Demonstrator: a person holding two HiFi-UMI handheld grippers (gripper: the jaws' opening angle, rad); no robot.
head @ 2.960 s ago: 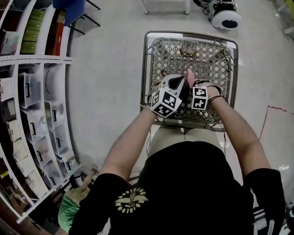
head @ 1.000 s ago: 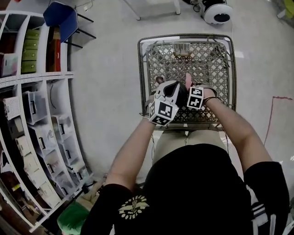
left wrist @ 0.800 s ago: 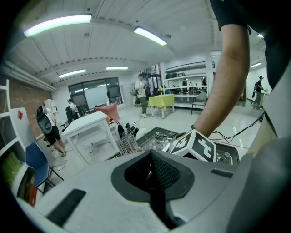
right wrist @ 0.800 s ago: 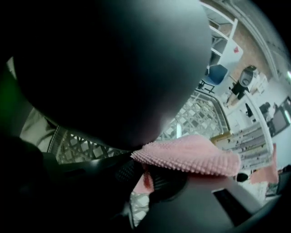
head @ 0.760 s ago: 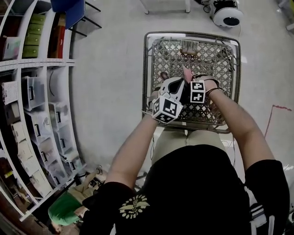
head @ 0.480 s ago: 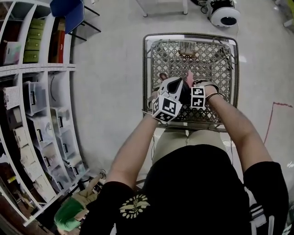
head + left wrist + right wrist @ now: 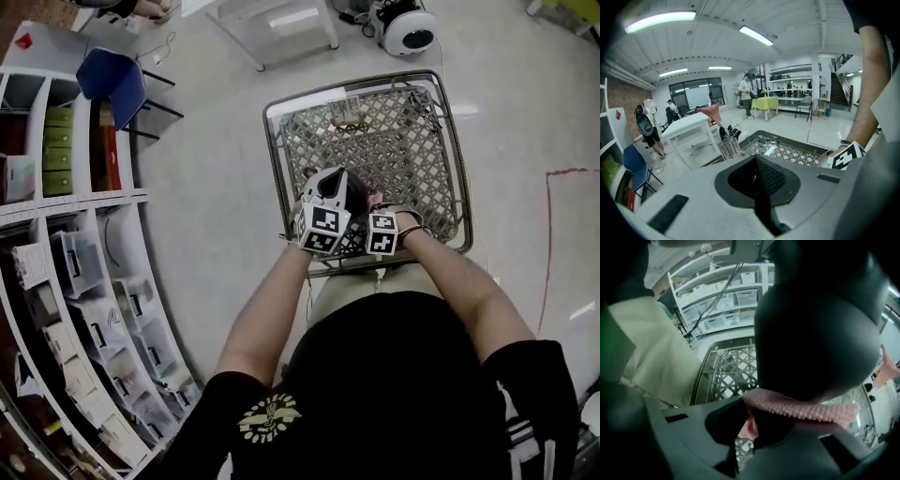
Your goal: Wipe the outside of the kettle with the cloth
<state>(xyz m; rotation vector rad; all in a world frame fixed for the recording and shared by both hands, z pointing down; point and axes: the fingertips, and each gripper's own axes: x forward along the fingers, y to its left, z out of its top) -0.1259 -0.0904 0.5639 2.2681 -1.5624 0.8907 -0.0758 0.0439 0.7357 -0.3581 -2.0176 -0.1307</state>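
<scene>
Your mesh cart [image 7: 273, 157] stands under both hands. Above it is the dark kettle [image 7: 815, 324], close to your right gripper [image 7: 750, 425], whose claw pinches the pink cloth [image 7: 801, 409] lying against the kettle's wall. Your left gripper [image 7: 757, 174] shows its claw pressed together.

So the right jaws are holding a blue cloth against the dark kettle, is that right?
Not quite. The cloth is pink, not blue. The right gripper view shows it pinched in the jaws of the right gripper and lying against the dark kettle.
</scene>
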